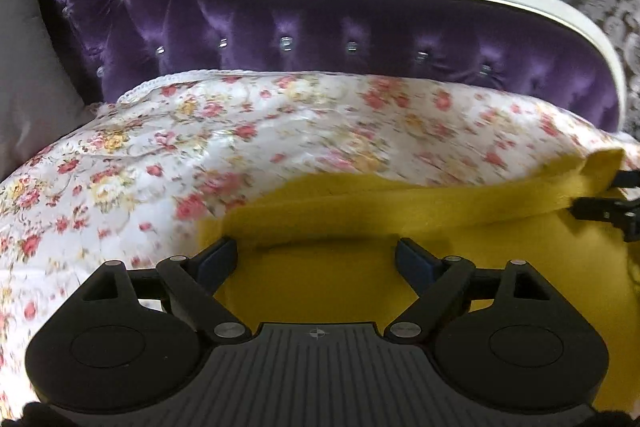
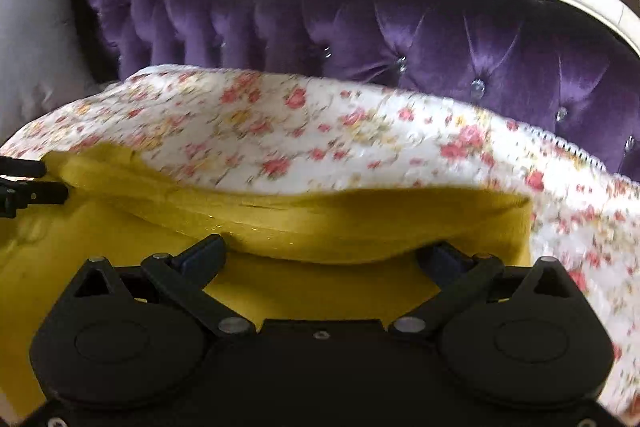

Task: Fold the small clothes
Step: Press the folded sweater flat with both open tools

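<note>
Left wrist view
- Garment: a mustard-yellow garment (image 1: 400, 227), lying on a floral bedspread (image 1: 160, 155) that covers the bed; it fills the lower right of this view.
- Left gripper (image 1: 316, 255): fingers spread wide apart, hovering low over the yellow cloth, nothing between them. Judged poised to take hold of the near fabric for a fold.
- Folded band: a thicker strip runs along the far edge of the garment, rising to a raised corner at the right; probably a hem or an edge already turned over.
- Right gripper (image 1: 612, 211): only its black tip enters at the right edge, beside that raised corner. Whether it pinches the cloth cannot be told from here.
- Backdrop: purple tufted headboard (image 1: 320, 27) with a white frame, patterned curtain behind, grey pillow (image 1: 24, 67) at left.
- Hard to make out: the floral print is smeared by motion; the garment's near part is hidden under the gripper body.

Right wrist view
- Garment (image 2: 360, 219): same yellow cloth, its far band stretching nearly across the view on the bedspread (image 2: 320, 131).
- Right gripper (image 2: 324, 259): fingers apart, close over the band, gripping nothing.
- Left gripper (image 2: 36, 183): black tip at the left edge, touching or just beside the cloth's corner.
- Cut off: garment type unclear; sleeves or legs are not visible, and its near edge lies beneath the gripper.
</note>
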